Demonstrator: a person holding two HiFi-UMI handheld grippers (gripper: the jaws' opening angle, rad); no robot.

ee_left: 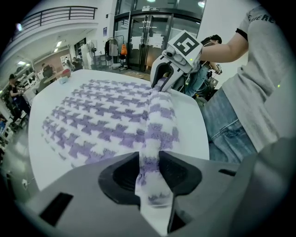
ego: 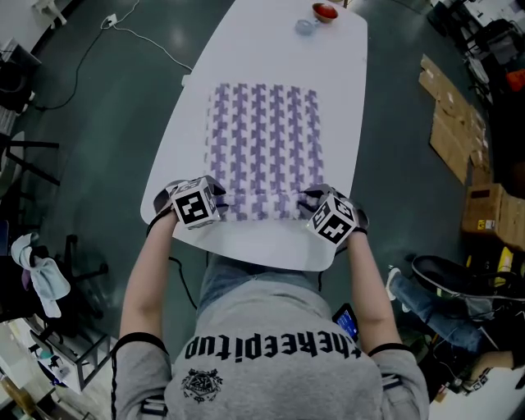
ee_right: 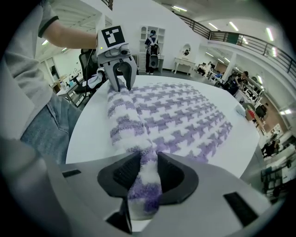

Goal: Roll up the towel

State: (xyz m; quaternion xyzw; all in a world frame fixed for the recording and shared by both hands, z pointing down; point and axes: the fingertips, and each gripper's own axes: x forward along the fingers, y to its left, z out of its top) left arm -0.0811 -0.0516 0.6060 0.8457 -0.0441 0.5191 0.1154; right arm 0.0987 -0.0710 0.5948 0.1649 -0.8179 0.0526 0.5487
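Purple-and-white checked towel (ego: pixel 264 135) lies spread on the white tabletop (ego: pixel 349 90), with its near edge turned over into a thin roll (ego: pixel 262 205) close to the person. The left tool (ego: pixel 217 199) is clamped on one end of that roll, and the right tool (ego: pixel 310 201) is clamped on the other. Only the first turn looks done; nearly the whole length is left to roll.

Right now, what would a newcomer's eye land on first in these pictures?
A purple-and-white houndstooth fleece towel lies spread on the white oval table, its near edge already rolled. The left hand-held gripper and right hand-held gripper each clamp one end of that roll. A small red bowl sits at the table's far end.
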